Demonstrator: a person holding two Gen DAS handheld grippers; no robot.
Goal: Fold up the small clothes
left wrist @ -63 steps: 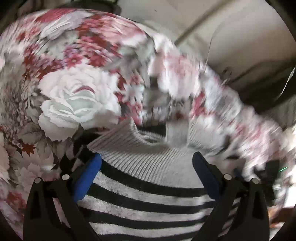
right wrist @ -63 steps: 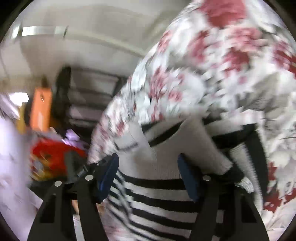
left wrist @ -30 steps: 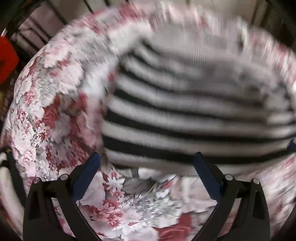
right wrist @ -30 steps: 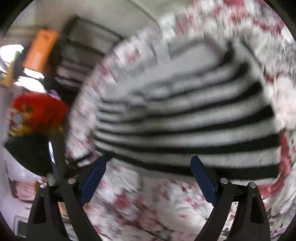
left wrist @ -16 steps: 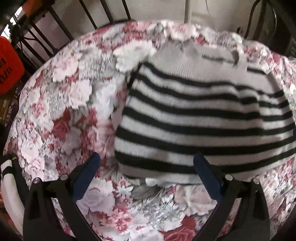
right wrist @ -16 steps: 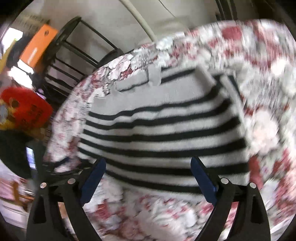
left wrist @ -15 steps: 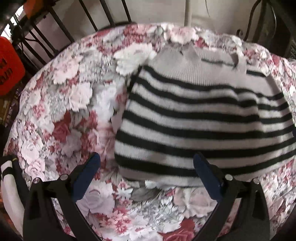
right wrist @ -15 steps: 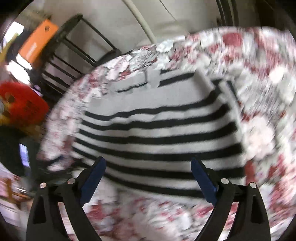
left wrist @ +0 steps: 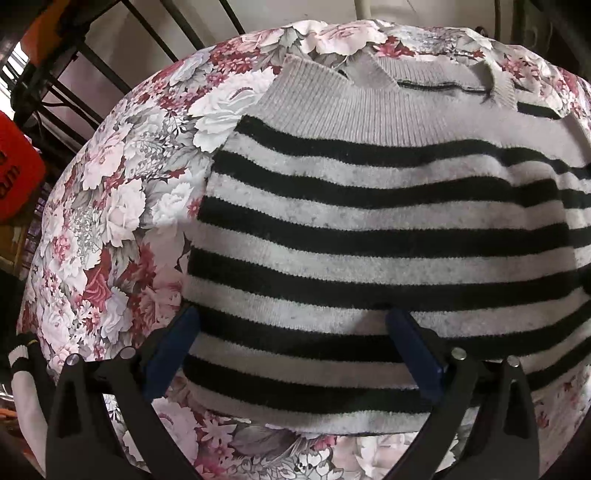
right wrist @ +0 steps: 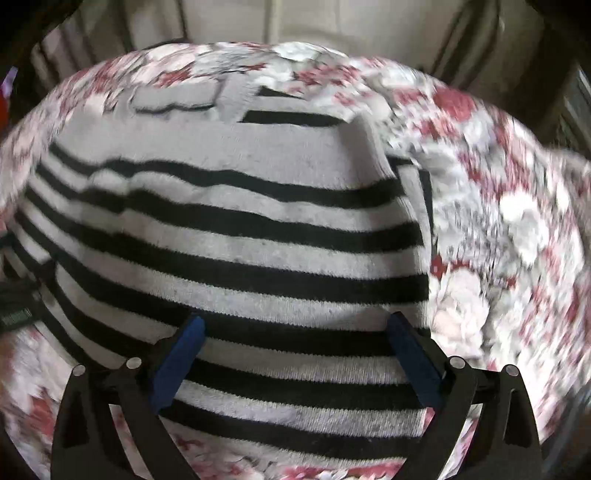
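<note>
**Striped sweater laid flat beneath two parted grippers**

Beyond and beneath the blue finger pads of both grippers, a grey knit sweater (left wrist: 388,229) with black stripes is seen lying flat on a floral cloth (left wrist: 110,221) printed with white and red roses. In the left wrist view, the sweater's ribbed collar is found at the far end from the fingers, its hem at the near end, just ahead of the fingertips. The left gripper (left wrist: 295,332) is held with its jaws spread wide; nothing is clamped between them, and the lower stripes of the sweater are framed between the two pads. The sweater's left edge is seen close beside the left-hand pad (left wrist: 173,347), while the floral cloth is exposed outward of that finger. Dark metal bars (left wrist: 147,33) and an orange object (left wrist: 14,170) are visible far off, past the cloth's edge on that side.

In the right wrist view, which is blurred toward its edges, the right gripper (right wrist: 295,332) is shown with its jaws opening, no fabric being pinched. The sweater (right wrist: 229,240) is again seen between and ahead of the pads, and its side edge is found just outward of the right-hand pad (right wrist: 413,358), with the cloth (right wrist: 517,229) beyond.
</note>
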